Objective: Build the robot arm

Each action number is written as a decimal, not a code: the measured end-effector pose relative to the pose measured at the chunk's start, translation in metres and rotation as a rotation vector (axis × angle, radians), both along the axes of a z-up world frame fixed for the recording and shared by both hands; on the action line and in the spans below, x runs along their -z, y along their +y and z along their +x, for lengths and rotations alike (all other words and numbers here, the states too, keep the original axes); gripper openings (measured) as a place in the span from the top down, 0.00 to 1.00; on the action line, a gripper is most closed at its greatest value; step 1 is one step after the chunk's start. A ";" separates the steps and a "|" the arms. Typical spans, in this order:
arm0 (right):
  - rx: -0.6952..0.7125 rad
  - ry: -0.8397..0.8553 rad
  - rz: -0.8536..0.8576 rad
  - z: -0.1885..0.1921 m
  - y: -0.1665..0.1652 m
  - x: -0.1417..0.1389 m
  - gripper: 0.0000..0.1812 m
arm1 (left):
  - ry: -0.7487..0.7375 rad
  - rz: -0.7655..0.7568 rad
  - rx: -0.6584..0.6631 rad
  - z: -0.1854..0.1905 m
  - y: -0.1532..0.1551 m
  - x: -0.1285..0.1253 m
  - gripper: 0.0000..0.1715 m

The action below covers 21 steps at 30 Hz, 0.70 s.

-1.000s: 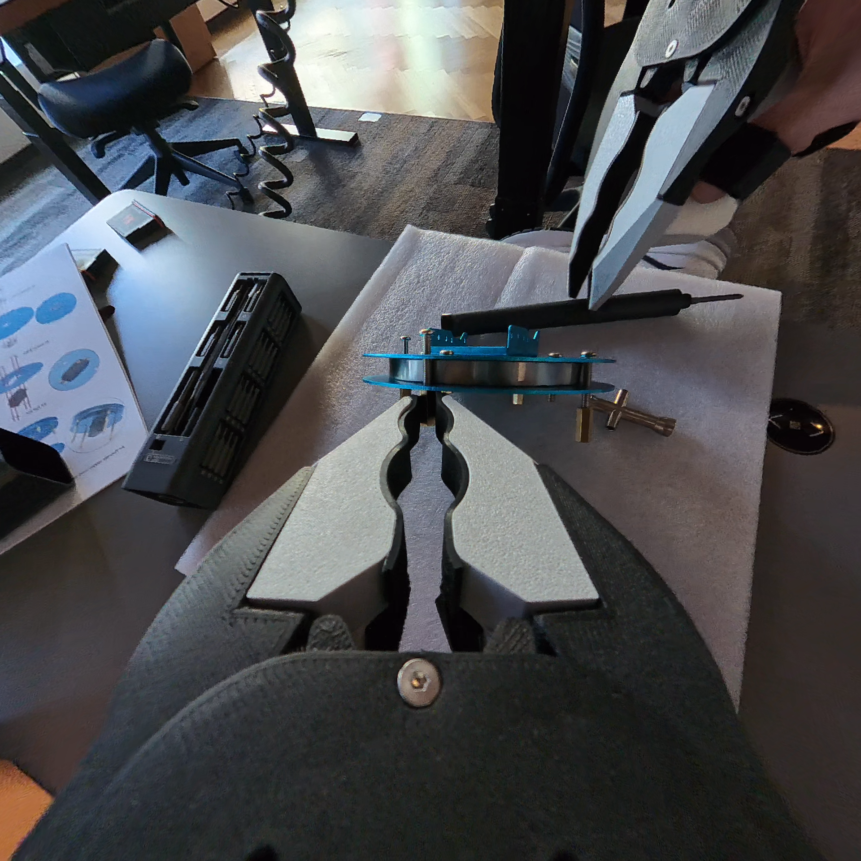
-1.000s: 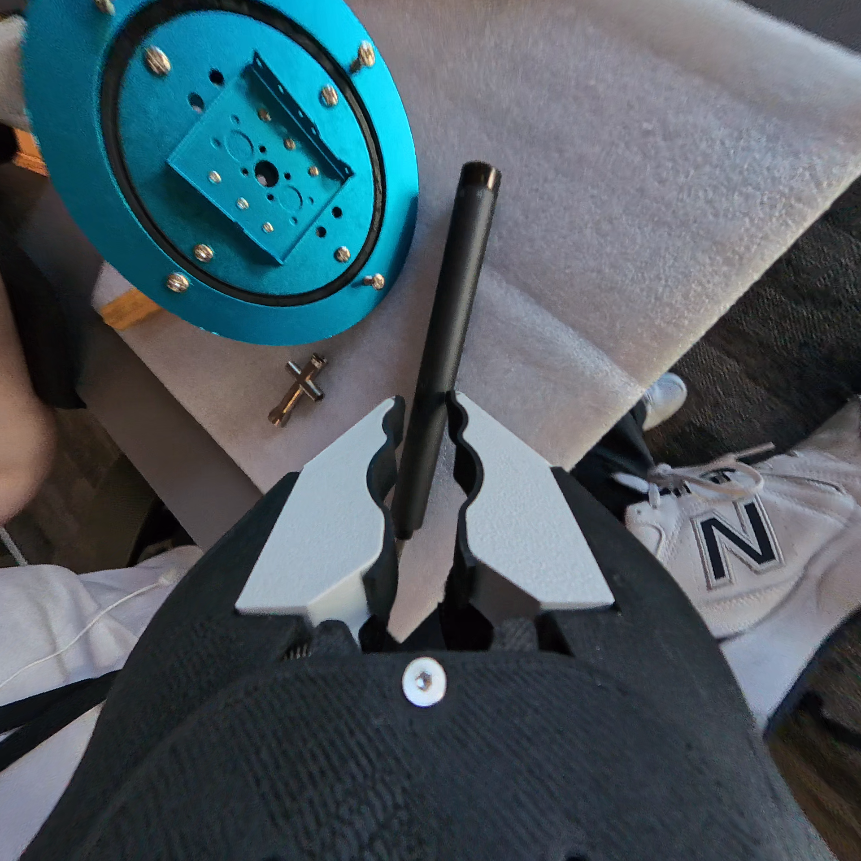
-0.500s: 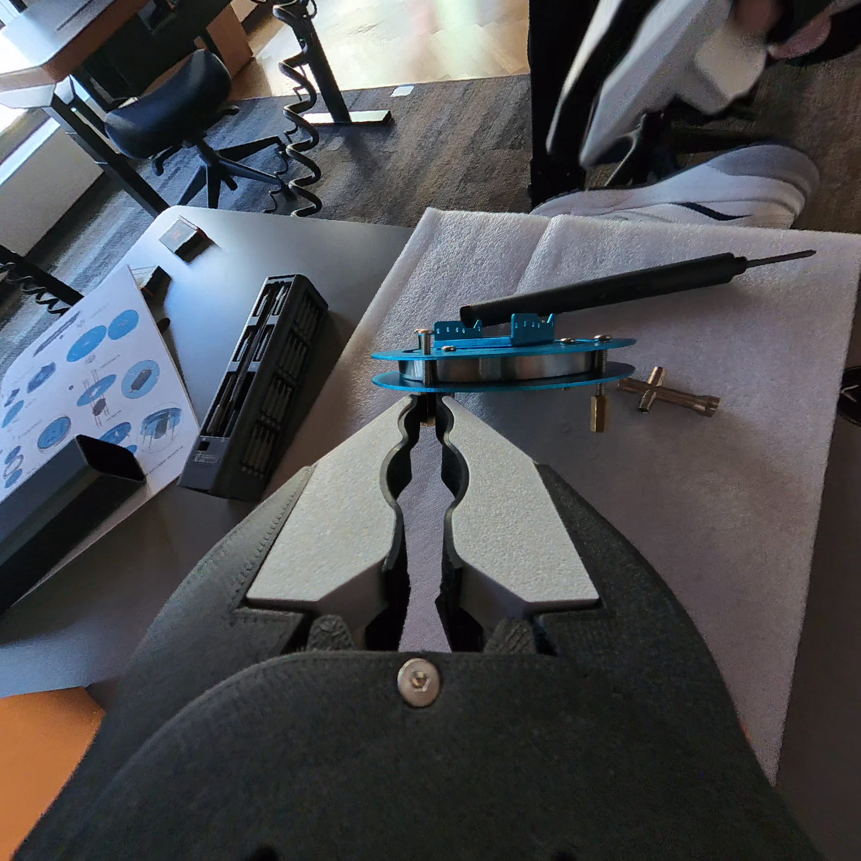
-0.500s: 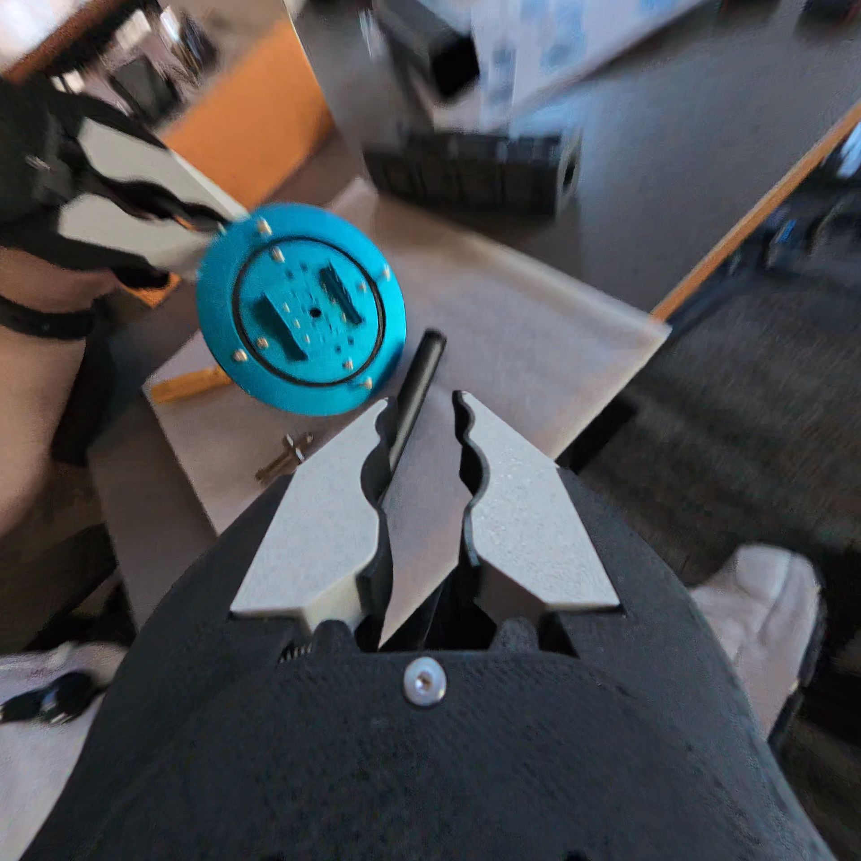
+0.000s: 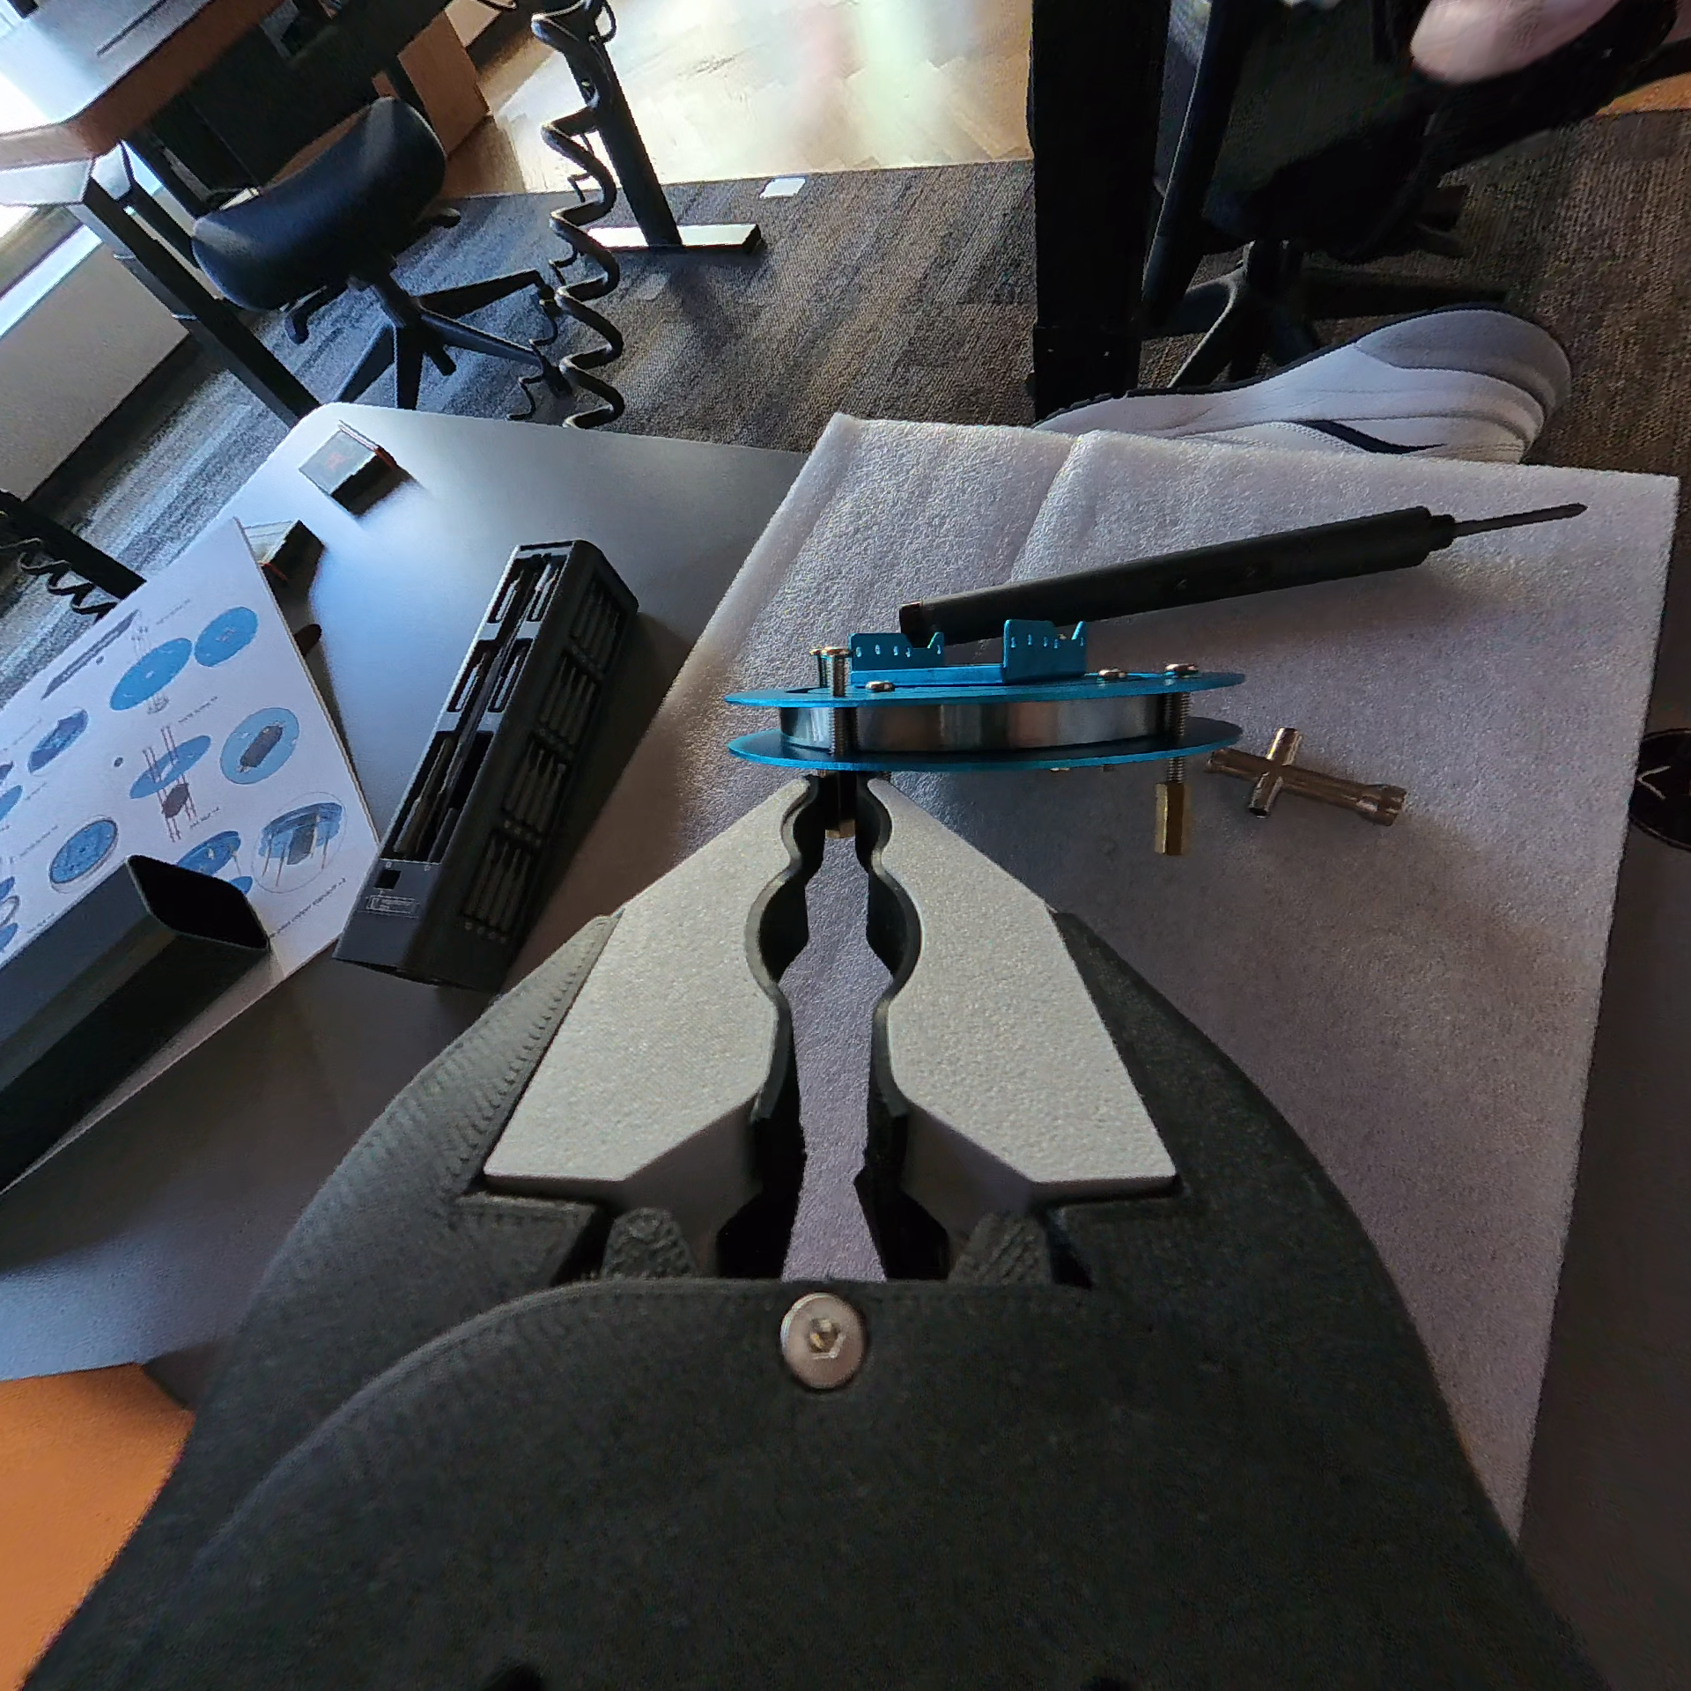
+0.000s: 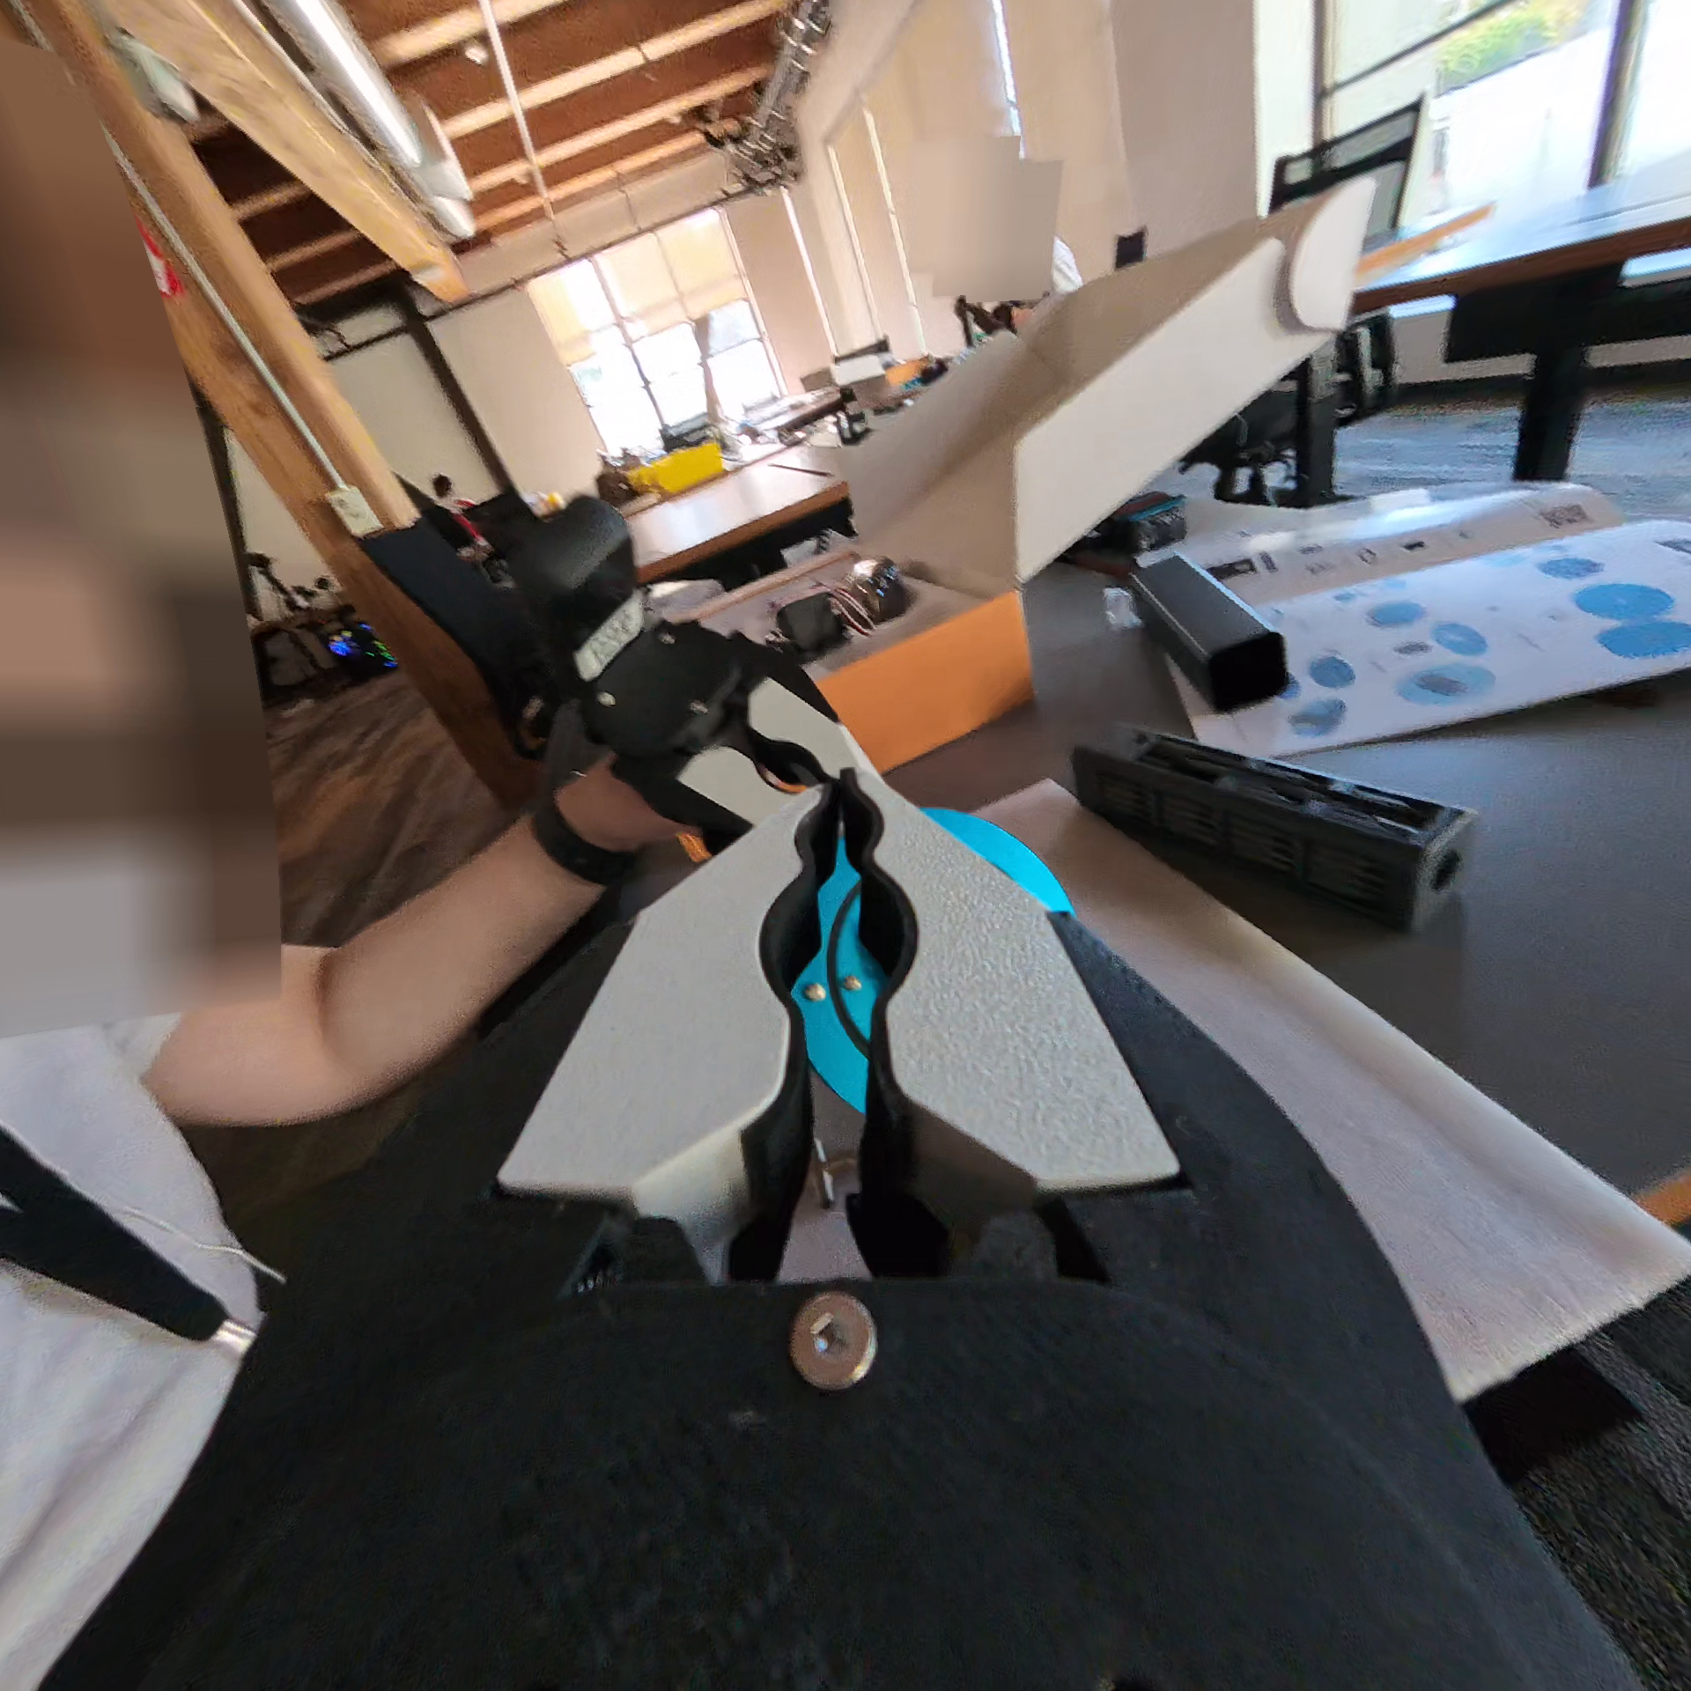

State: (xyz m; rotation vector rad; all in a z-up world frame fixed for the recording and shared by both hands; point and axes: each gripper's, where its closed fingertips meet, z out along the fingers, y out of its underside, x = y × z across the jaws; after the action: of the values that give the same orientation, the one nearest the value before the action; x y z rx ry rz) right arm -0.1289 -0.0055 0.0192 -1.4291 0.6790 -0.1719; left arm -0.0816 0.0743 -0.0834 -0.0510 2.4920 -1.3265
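Left wrist view: blue disc held by one little standoff

Left tool [image 5: 840, 805] is clamped on a brass standoff under the blue disc assembly [image 5: 984, 709], lifted off the foam pad [image 5: 1373, 1007]. Screwdriver [image 5: 1190, 586] lies at 1 o'clock. Right tool [image 6: 842, 796] is together, empty. Skinny grip, so the disc could twist or slip out

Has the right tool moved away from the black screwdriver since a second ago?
Yes. The right tool lifted off the black screwdriver, which lies on the foam sheet.

Black textured tool [image 5: 837, 805] bodies, grey fingers [image 5: 677, 997], silver screw [image 5: 822, 1342]
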 end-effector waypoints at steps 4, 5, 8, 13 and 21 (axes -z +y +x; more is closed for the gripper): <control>-0.079 -0.043 0.048 -0.016 0.013 -0.022 0.98 | 0.005 -0.006 0.001 0.000 0.000 0.000 0.98; -0.107 -0.030 0.055 -0.019 0.018 -0.023 0.93 | 0.009 -0.011 0.001 0.000 0.000 0.000 0.98; -0.118 0.150 -0.094 -0.018 0.032 0.005 0.84 | 0.027 -0.021 0.001 0.001 0.000 0.000 0.98; -0.031 0.513 -0.632 -0.028 0.012 0.087 0.94 | 0.029 -0.022 0.000 0.001 -0.001 0.000 0.98; 0.095 0.684 -0.948 -0.033 -0.014 0.132 0.86 | 0.027 -0.017 -0.001 0.001 0.000 0.001 0.97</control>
State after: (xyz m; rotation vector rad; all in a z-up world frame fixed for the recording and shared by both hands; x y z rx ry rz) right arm -0.1616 -0.0195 -0.1132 -2.4081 1.3291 -0.0693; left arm -0.0809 0.0740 -0.0840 -0.0742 2.5032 -1.3555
